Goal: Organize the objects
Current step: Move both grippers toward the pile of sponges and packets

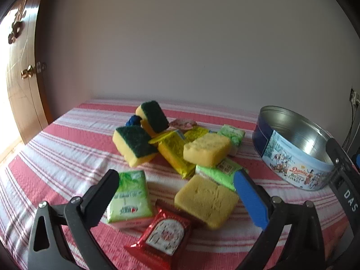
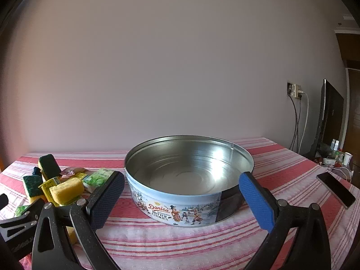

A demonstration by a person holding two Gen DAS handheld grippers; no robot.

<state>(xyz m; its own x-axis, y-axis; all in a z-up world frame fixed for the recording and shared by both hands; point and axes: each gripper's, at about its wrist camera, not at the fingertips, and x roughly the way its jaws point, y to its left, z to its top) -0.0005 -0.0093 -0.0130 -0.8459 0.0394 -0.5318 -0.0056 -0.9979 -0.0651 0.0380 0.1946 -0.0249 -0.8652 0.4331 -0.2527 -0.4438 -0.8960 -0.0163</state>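
Observation:
A pile of sponges and packets lies on the red-and-white striped cloth [image 1: 67, 139]. My left gripper [image 1: 177, 193] is open and empty, just above a plain yellow sponge [image 1: 205, 200], a green packet [image 1: 129, 196] and a red packet [image 1: 162, 234]. Behind them lie green-topped sponges [image 1: 135, 145], a yellow packet [image 1: 174, 154] and another yellow sponge [image 1: 207, 148]. An empty round Danisa cookie tin [image 2: 180, 204] stands to the right. My right gripper [image 2: 182, 198] is open and empty, its fingers either side of the tin's near wall. The tin also shows in the left wrist view [image 1: 290, 157].
A dark phone [image 2: 336, 189] lies on the cloth at the right. A wall socket with cables [image 2: 297, 92] and a dark screen [image 2: 328, 117] are at the far right. A wooden door [image 1: 20, 72] is at the left. A plain wall stands behind the table.

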